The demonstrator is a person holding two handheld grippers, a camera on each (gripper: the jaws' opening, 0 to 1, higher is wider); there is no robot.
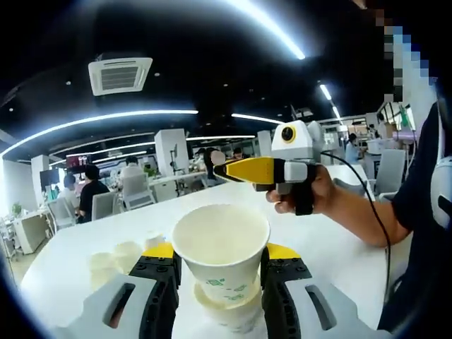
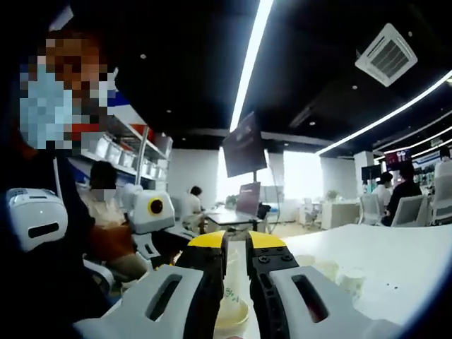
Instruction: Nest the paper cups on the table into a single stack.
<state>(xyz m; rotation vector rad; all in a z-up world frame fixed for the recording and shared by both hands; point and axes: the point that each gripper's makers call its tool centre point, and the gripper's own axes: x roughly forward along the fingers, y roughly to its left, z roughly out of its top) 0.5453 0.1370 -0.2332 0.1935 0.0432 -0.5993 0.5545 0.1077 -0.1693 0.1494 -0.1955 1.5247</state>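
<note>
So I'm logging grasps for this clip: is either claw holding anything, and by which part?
The left claw holds a paper cup by its side walls, just below the rim, above a lower cup. The right claw looks nearly shut with nothing gripped.

Seated people (image 1: 90, 189) at office desks, a ceiling air vent (image 1: 120, 75), and a hanging monitor (image 2: 245, 147) beyond the white table (image 1: 332, 244)

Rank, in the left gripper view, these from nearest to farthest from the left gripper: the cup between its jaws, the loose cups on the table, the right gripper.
1. Cup, between the left gripper's jaws.
2. Loose cups, on the table at left, slightly beyond.
3. Right gripper, held up across the table at upper right.
</note>
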